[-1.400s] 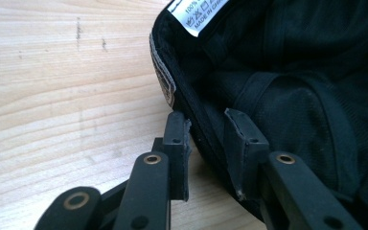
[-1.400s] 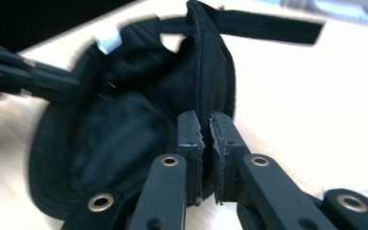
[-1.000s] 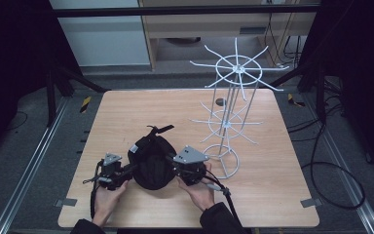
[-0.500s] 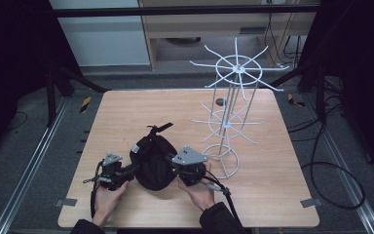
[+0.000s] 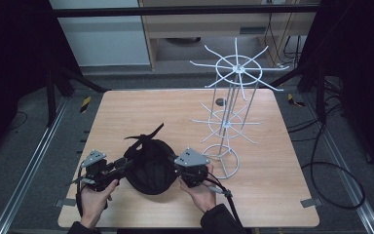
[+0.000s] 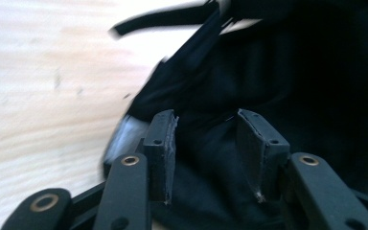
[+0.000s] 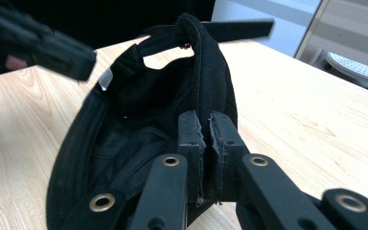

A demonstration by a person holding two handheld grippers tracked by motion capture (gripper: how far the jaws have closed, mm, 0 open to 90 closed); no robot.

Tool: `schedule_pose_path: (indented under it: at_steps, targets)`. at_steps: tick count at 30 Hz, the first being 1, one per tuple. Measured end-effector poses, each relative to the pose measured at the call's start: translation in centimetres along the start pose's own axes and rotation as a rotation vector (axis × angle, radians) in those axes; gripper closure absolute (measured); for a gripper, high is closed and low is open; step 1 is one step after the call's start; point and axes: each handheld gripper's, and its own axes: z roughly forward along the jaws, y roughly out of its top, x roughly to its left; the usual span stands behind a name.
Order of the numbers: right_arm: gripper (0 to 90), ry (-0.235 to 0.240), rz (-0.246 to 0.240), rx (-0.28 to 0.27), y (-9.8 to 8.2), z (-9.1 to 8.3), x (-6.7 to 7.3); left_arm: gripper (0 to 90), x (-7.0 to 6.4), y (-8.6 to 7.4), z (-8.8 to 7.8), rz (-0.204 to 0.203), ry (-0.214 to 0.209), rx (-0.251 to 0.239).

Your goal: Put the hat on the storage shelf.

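Observation:
A black cap (image 5: pixel 151 168) lies upside down near the table's front edge, strap (image 5: pixel 148 136) pointing away. My left gripper (image 5: pixel 122 165) is at the cap's left side. Its jaws have just been opening, and in the left gripper view they (image 6: pixel 206 139) stand apart with the dark cap fabric (image 6: pixel 292 72) between and beyond them, untouched by the pads. My right gripper (image 5: pixel 177 171) is at the cap's right side. In the right gripper view its jaws (image 7: pixel 207 127) are shut on the cap's rim (image 7: pixel 206 57), and the left gripper (image 7: pixel 52 45) shows blurred across the cap.
A tall white wire rack (image 5: pixel 231 112) with radiating arms stands on the wooden table (image 5: pixel 141 107) at the right, its ring base (image 5: pixel 221 163) close to my right gripper. Bare tabletop stretches to the left and back of the cap. A small dark disc (image 5: pixel 219 102) lies behind the rack.
The left gripper's jaws have opened off the cap's edge and that hand has lifted slightly. The right gripper and the cap stay where they were.

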Motion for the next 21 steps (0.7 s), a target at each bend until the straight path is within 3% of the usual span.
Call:
schedule_pose_path:
  at_steps: [3,7,14,21]
  targets:
    - [84.7,0.000,-0.002,-0.001,-0.2,0.0,0.1,54.6,-1.1,0.6,-0.3,0.018,-0.032,-0.021]
    - [84.7,0.005,0.003,0.001,-0.5,-0.1,0.1,51.3,-2.5,1.7,-0.2,0.005,-0.073,-0.043]
    - [84.7,0.016,0.002,0.003,-0.7,0.0,0.3,47.9,-4.4,3.1,0.9,0.019,-0.079,-0.053]
    - [84.7,0.022,-0.006,0.002,-0.7,0.3,0.7,43.7,-5.6,3.8,2.6,0.006,-0.076,-0.039]
